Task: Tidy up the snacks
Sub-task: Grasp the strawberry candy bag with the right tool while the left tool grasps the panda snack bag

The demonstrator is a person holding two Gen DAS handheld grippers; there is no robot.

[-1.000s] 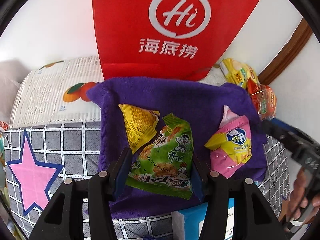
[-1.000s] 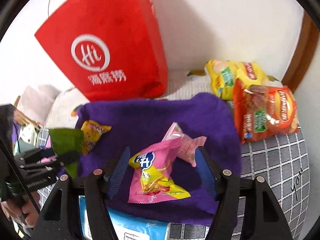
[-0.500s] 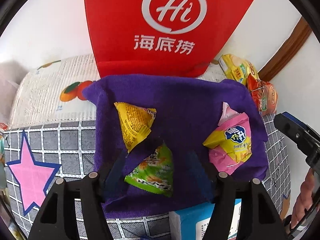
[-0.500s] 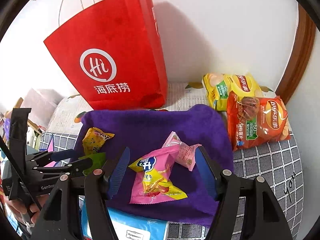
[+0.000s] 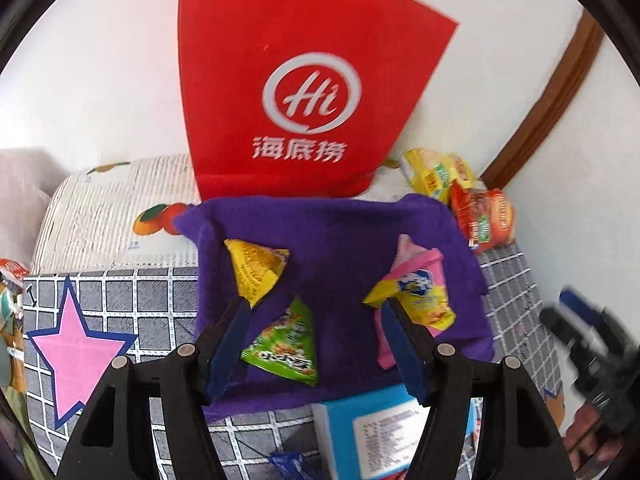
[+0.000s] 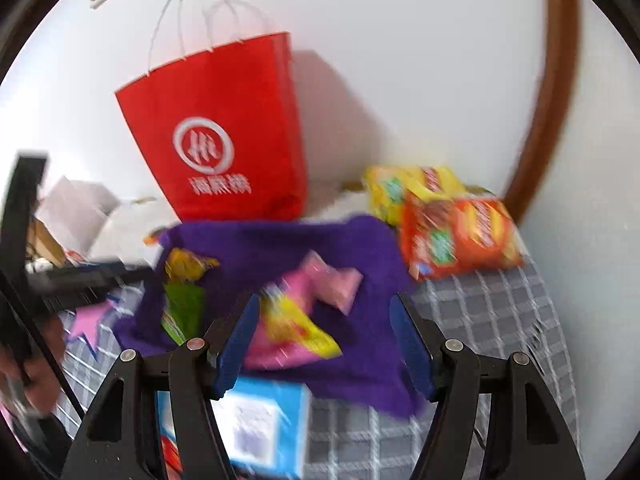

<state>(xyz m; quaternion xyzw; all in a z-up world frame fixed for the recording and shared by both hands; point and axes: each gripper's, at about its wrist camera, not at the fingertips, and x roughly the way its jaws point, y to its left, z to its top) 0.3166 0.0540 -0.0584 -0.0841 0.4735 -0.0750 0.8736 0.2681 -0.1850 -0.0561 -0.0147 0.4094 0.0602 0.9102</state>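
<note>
Three packets on purple cloth (image 5: 340,240): green packet (image 5: 286,344), dropped since 1 s ago, at 6 o'clock, yellow packet (image 5: 256,270) at 9, pink packet (image 5: 416,296) at 3. Left gripper (image 5: 316,340), right gripper (image 6: 324,340) w/ jaws wide, empty.

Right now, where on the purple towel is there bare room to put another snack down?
Bare: the purple towel's middle, between yellow packet and pink packet, back to the red bag. Crowded: front left, where the green packet overlaps the yellow one.

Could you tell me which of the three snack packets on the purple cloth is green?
The green packet, nearest the left gripper. The yellow packet lies just behind it; the pink-and-yellow packet lies apart, further right.
</note>
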